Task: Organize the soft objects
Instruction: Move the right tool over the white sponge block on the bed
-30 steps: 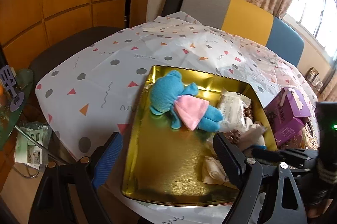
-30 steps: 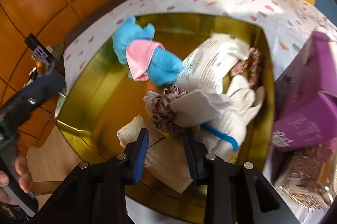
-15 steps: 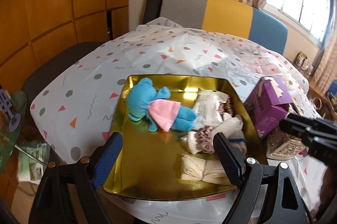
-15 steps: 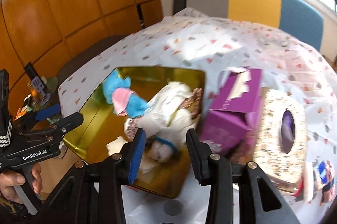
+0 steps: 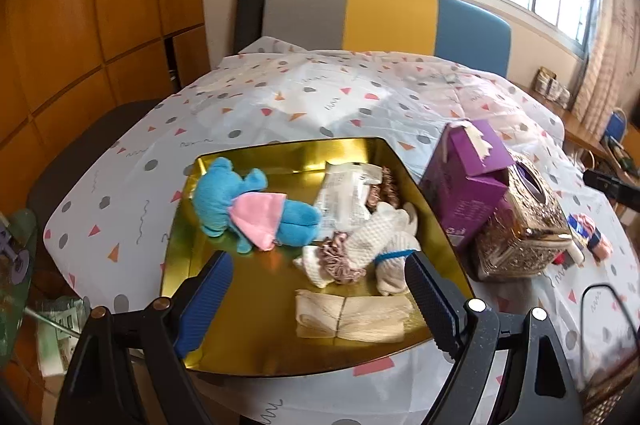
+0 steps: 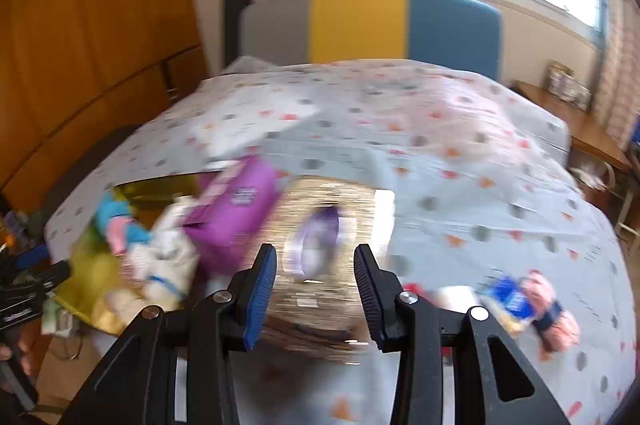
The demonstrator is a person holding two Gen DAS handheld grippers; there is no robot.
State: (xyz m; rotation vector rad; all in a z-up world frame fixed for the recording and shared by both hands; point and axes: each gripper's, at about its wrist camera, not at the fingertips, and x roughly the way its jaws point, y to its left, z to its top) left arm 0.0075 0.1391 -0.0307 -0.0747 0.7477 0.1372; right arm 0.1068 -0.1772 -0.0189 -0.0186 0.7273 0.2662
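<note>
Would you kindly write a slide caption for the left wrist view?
Open left gripper hovers over gold tray holding blue plush toy, gloves and cloths.

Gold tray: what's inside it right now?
The gold tray holds a blue plush toy in a pink dress, a white packet, a mauve scrunchie, white knit gloves and folded beige cloth. Anything under the pile is hidden.
</note>
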